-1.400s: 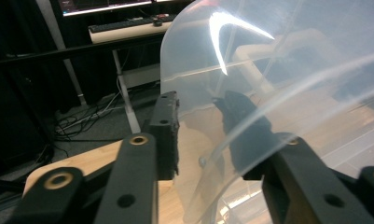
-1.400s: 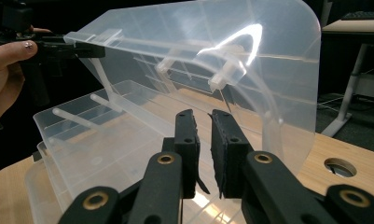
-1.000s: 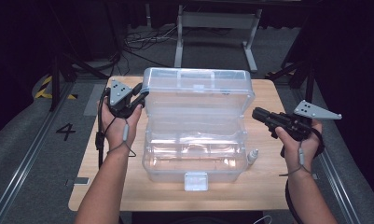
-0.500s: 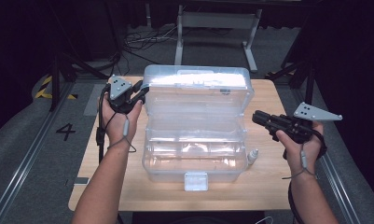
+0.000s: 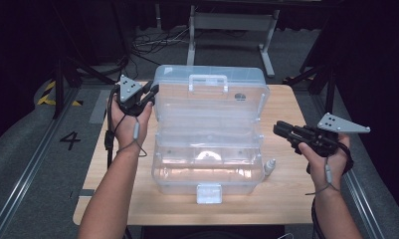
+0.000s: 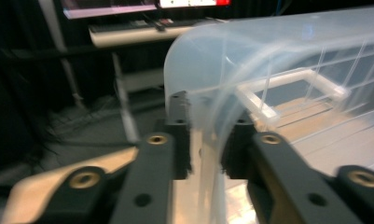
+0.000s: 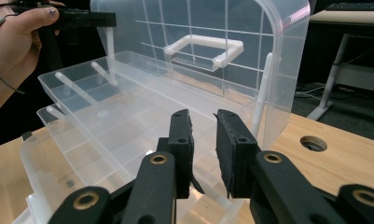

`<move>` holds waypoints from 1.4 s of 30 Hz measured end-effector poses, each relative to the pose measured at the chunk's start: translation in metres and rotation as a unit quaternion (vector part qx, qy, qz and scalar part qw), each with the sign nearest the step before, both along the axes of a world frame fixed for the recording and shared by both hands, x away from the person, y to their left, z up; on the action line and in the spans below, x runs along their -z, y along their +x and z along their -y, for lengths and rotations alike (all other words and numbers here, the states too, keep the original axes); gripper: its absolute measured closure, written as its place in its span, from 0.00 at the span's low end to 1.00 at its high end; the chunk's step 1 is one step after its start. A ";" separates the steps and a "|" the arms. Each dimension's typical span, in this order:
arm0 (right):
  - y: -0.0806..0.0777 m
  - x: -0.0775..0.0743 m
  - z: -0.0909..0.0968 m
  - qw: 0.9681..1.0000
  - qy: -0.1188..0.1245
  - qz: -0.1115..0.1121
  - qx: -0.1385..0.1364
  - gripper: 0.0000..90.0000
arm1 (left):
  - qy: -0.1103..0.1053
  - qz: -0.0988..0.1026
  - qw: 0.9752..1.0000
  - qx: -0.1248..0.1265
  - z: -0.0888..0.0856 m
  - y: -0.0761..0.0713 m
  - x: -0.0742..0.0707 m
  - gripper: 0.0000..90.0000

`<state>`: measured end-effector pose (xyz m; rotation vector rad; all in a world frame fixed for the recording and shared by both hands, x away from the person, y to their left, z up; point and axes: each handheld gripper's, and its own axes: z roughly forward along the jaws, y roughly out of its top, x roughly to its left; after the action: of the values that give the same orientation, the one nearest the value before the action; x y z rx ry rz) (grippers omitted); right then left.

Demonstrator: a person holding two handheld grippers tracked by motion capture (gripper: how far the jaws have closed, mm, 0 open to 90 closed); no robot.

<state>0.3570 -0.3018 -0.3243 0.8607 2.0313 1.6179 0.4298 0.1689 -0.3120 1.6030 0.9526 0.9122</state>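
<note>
A clear plastic box (image 5: pixel 209 149) sat in the middle of the pale wooden table (image 5: pixel 286 194), see-through all round, with smooth rounded corners and a small latch tab at its near edge. Its lid (image 5: pixel 209 92) stood raised at the far side, ribbed with a moulded grid, a white loop handle (image 5: pixel 207 82) across its top. Inside, a shallow clear tray (image 7: pixel 128 107) hung on thin white arms above the deeper bottom tub.

The left gripper (image 5: pixel 146 97) was up at the lid's left edge, held in a hand with the forearm stretched forward along the box's side and the grey three-cornered plate facing up. In the left gripper view its black, matte jaws straddled the lid's curved wall, one pad on either side; they had just been closing on it, and the pads looked to be pressing the thin plastic between them, though blur softened the contact.

The right gripper (image 5: pixel 279 129) hung well to the right of the box, clear of it, lying roughly level and pointing left toward the box's right wall. Its jaws had just been opening a little; in the right gripper view (image 7: pixel 203 154) a narrow gap stood between the rough-faced pads with nothing in it. A small white plug (image 5: pixel 269 167) lay on the table just beside the box's right corner.
</note>
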 end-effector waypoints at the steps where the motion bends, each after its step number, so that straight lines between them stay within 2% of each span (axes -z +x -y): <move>1: 0.000 0.001 0.000 1.000 -0.001 -0.001 0.000 0.85 | 0.001 0.000 1.000 0.002 0.001 0.001 0.000 0.90; 6: 0.000 0.004 -0.001 1.000 -0.008 -0.007 0.000 0.85 | -0.014 -0.007 1.000 0.007 -0.002 0.008 0.001 0.90; 17: -0.001 0.009 0.000 1.000 -0.022 -0.016 -0.005 0.83 | -0.024 -0.009 1.000 0.013 -0.004 0.018 0.002 0.90; 24: -0.005 0.009 -0.002 0.999 -0.036 -0.016 -0.034 0.82 | -0.027 -0.018 0.999 0.016 -0.005 0.027 0.001 0.90; 34: -0.008 0.012 -0.006 0.997 -0.048 -0.019 -0.054 0.81 | -0.031 -0.018 0.999 0.018 -0.006 0.033 0.003 0.91; 42: -0.010 0.018 -0.014 0.995 -0.065 -0.026 -0.076 0.80 | -0.036 -0.009 0.999 0.017 -0.006 0.037 0.006 0.91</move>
<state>0.3471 -0.2880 -0.3425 0.7230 2.2591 1.5331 0.4668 0.1744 -0.3180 1.5637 0.9577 0.8328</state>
